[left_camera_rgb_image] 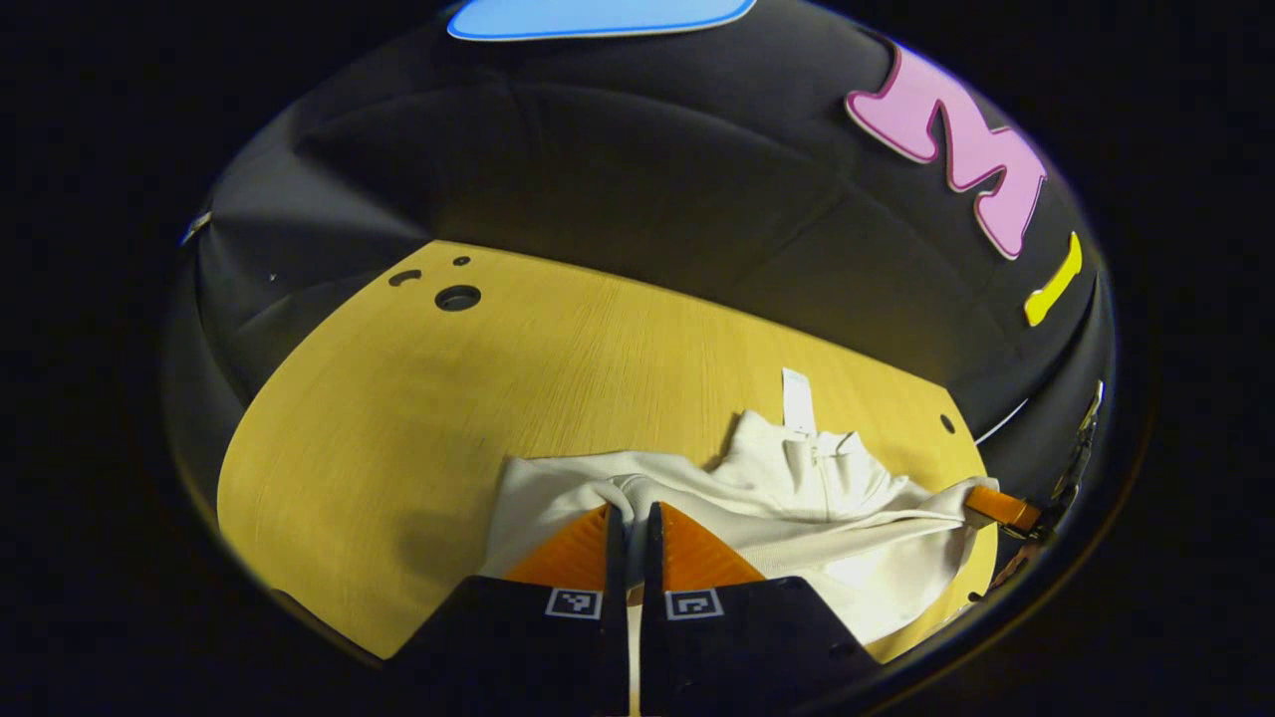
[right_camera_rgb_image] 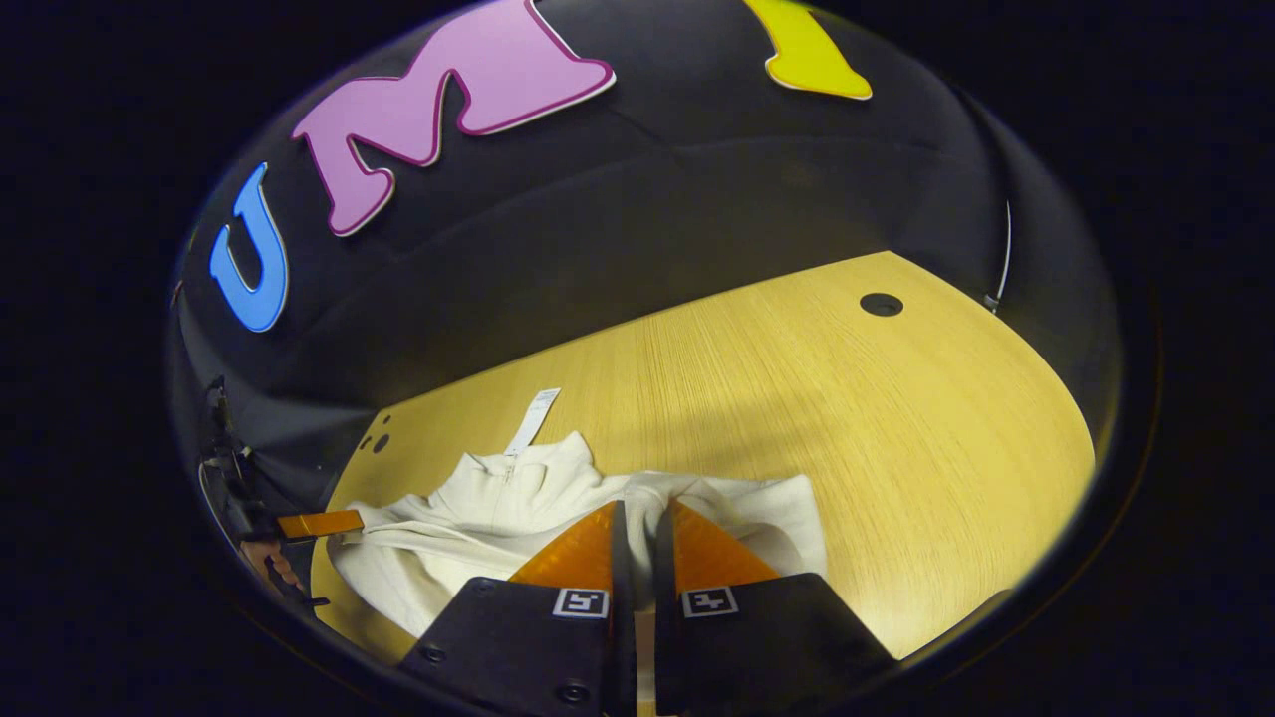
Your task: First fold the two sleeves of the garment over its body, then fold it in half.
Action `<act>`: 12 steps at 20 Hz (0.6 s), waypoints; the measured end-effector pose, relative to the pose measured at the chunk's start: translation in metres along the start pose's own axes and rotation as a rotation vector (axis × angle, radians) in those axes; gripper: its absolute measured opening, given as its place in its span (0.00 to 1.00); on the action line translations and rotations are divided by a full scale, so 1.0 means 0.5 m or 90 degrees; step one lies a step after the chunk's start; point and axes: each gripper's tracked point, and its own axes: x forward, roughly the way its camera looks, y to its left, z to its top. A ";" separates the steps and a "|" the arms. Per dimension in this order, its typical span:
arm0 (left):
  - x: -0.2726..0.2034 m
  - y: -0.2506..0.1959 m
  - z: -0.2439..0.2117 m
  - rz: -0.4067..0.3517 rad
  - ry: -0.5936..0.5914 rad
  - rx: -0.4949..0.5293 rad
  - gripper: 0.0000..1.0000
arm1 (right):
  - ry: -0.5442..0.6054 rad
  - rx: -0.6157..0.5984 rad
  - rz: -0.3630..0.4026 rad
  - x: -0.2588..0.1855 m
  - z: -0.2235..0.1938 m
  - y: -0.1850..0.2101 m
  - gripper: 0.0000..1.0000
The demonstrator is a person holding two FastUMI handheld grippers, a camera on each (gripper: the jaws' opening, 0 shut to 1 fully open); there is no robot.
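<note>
A cream zip-neck garment (left_camera_rgb_image: pixel 827 478) lies crumpled on the wooden table (left_camera_rgb_image: pixel 448 398), collar and white tag (left_camera_rgb_image: pixel 798 400) pointing toward the back wall. My left gripper (left_camera_rgb_image: pixel 630 510) is shut on a fold of fabric at the garment's near left edge. The right gripper (left_camera_rgb_image: pixel 1001 510) shows farther off, gripping the cloth's right end, which is pulled taut. In the right gripper view, the right gripper (right_camera_rgb_image: pixel 642 508) is shut on a bunched fold of the garment (right_camera_rgb_image: pixel 478 528). There the left gripper (right_camera_rgb_image: pixel 319 523) holds the far left edge, with a hand behind it.
The table (right_camera_rgb_image: pixel 847 398) stretches bare to the black cloth wall at the back. Round holes sit in its surface near the far corners (left_camera_rgb_image: pixel 457 297) (right_camera_rgb_image: pixel 881 304). The table's front edge runs just below the garment.
</note>
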 end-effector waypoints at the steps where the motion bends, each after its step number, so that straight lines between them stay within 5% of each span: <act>1: 0.014 0.000 -0.006 0.005 0.009 0.006 0.09 | 0.009 0.002 -0.007 0.012 -0.008 -0.004 0.12; 8: 0.062 0.013 -0.040 0.020 0.045 0.004 0.11 | 0.079 -0.005 -0.037 0.056 -0.081 -0.025 0.18; 12: 0.057 0.007 -0.038 0.007 0.041 -0.010 0.27 | 0.085 0.021 -0.033 0.052 -0.074 -0.017 0.31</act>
